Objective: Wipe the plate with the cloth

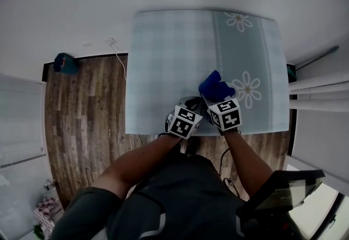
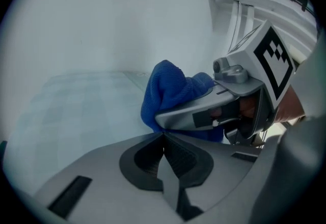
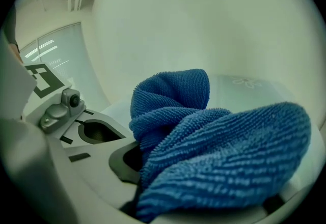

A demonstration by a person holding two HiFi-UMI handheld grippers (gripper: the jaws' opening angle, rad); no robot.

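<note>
My right gripper (image 1: 214,100) is shut on a bunched blue cloth (image 1: 216,87), held just above the front edge of the table (image 1: 174,59). In the right gripper view the cloth (image 3: 214,141) fills the space between the jaws and spills forward. Close on its left is my left gripper (image 1: 190,106), jaws together with nothing I can make out between them (image 2: 164,139). From the left gripper view, the right gripper (image 2: 204,108) and its cloth (image 2: 165,90) sit right in front. I see no plate clearly in any view.
The table wears a pale blue checked covering with daisies (image 1: 248,87). Wooden floor (image 1: 87,119) lies to the left, with a blue object (image 1: 65,63) and a white cable (image 1: 117,53). White slats (image 1: 319,91) stand at the right, and a dark object (image 1: 278,192) at lower right.
</note>
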